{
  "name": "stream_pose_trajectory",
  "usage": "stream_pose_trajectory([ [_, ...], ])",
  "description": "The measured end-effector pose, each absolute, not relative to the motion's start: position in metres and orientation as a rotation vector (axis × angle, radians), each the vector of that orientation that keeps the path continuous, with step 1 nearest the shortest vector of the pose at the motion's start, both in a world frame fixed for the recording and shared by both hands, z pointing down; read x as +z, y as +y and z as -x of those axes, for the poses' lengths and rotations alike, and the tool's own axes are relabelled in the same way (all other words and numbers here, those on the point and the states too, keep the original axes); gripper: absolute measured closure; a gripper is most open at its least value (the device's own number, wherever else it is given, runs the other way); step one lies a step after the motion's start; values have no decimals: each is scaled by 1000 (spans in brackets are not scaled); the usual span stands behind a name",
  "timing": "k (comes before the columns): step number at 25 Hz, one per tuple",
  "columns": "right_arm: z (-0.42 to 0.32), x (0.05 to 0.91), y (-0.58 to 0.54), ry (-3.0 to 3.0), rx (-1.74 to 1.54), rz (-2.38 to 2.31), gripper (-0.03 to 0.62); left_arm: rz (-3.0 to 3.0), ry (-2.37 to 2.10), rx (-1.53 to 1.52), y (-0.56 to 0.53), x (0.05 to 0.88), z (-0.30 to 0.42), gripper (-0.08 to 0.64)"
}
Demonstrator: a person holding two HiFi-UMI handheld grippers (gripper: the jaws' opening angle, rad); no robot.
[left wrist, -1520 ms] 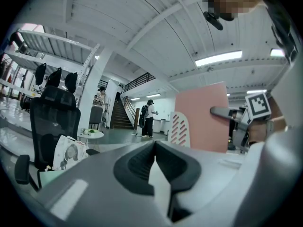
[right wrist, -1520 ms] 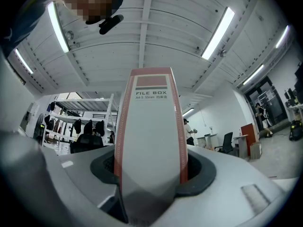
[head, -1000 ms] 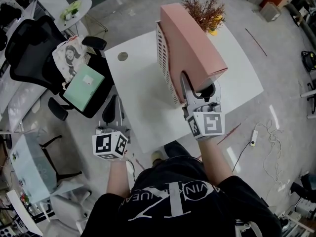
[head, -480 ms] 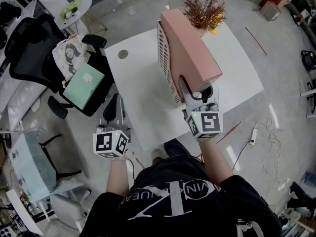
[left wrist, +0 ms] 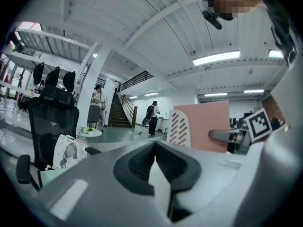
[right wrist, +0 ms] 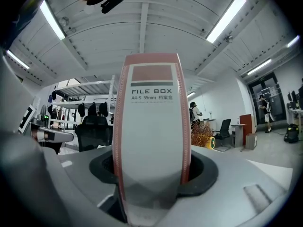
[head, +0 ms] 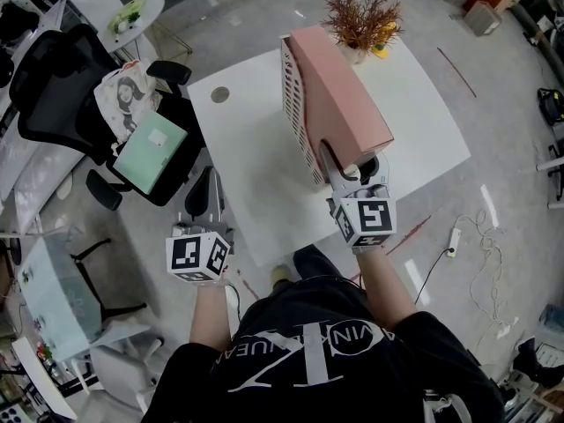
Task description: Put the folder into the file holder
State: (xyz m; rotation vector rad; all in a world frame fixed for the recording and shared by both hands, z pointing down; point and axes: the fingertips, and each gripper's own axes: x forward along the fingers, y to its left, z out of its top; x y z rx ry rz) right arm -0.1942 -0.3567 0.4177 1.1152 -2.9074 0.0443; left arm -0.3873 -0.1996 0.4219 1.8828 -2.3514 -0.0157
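In your head view, the pink folder (head: 339, 95) stands upright in the white file holder (head: 295, 104) on the table (head: 256, 174). Your right gripper (head: 348, 170) is at its near spine, and your left gripper (head: 196, 234) is off beside the table's near corner. Your left gripper view: jaws pressed together, nothing between them. Your right gripper view: jaws set wide, with the pads on both sides of the folder's spine.

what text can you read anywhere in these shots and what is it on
"FILE BOX": on the spine label of the pink folder.
"A4-S 55mm": same label, line below, followed by three Chinese characters too small to read surely.
Print on the person's black shirt: upside down and partly hidden, not readable whole.
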Motion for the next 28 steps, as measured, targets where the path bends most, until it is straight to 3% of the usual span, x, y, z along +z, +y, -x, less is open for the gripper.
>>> stream_pose_trajectory([
  [13, 196, 424, -350, -2913, 55, -1044, 272, -1897, -2342, -10, -192, 418, 378, 560],
  [19, 192, 424, -342, -2908, 66, -1037, 218, -1911, -2333, -13, -187, 416, 372, 560],
  [28, 175, 418, -331, -2911, 85, -1062, 199, -1935, -2311, -14, -177, 414, 360, 560],
])
